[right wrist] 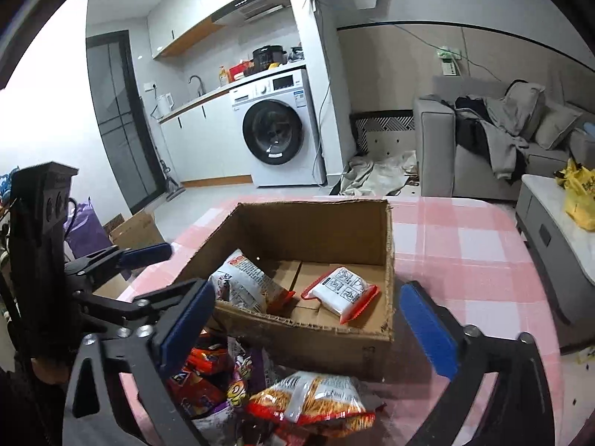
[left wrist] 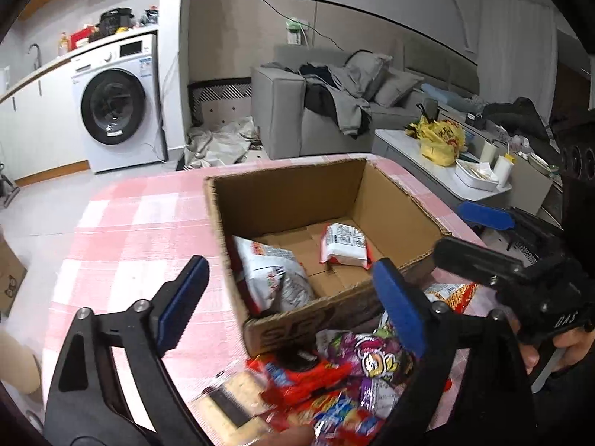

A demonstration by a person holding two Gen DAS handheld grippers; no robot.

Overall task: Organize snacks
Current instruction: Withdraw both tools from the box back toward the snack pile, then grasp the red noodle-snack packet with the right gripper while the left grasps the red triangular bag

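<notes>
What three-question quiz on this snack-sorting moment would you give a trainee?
1. How many snack packets lie inside the brown cardboard box?
2. True or false: the left gripper holds a packet in its jaws.
3. Where is the orange-and-white noodle-snack packet? A) in the box B) on the pink checked tablecloth in front of the box C) on the sofa

Key: 1. Two: a large white-and-red bag and a small white packet with red edges. 2. False; both the left and the right gripper are open and empty. 3. B
</notes>
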